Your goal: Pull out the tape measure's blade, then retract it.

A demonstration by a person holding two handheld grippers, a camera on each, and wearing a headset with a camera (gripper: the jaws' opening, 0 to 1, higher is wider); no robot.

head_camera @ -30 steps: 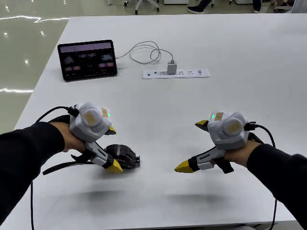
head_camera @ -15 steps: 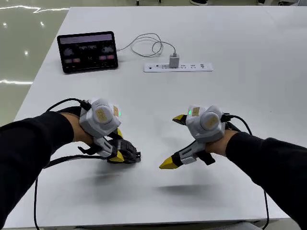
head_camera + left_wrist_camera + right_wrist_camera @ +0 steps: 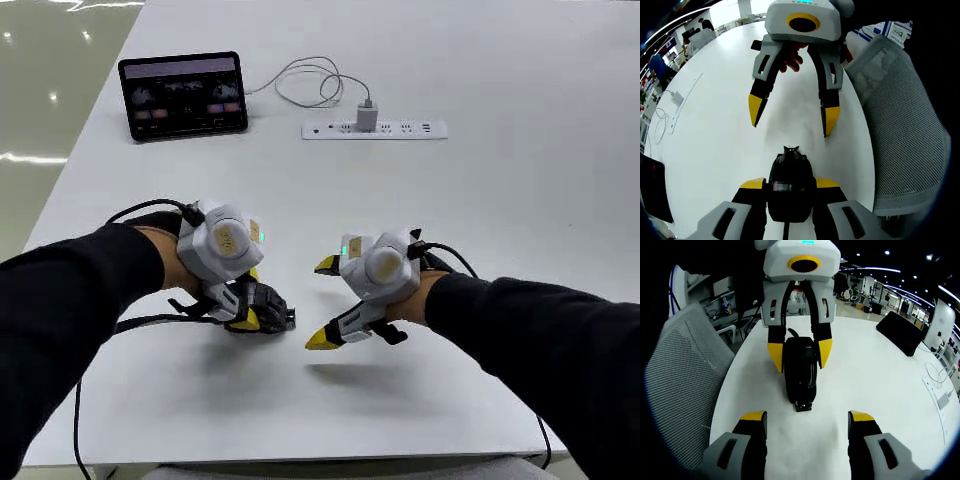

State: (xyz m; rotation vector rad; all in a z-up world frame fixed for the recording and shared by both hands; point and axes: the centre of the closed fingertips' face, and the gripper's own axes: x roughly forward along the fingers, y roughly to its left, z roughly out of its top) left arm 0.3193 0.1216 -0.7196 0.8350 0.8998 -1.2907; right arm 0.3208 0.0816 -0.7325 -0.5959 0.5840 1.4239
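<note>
The left gripper [image 3: 790, 184] clamps the black rounded tape measure [image 3: 800, 365] on the white tabletop [image 3: 480, 200]. The right gripper [image 3: 807, 416], jaws spread, faces its blade hook [image 3: 802, 406].

text legible: none | tablet [image 3: 183, 95] screen: tiles and header bar were too blurred to read | tape measure [image 3: 790, 185] label: was too small to read
</note>
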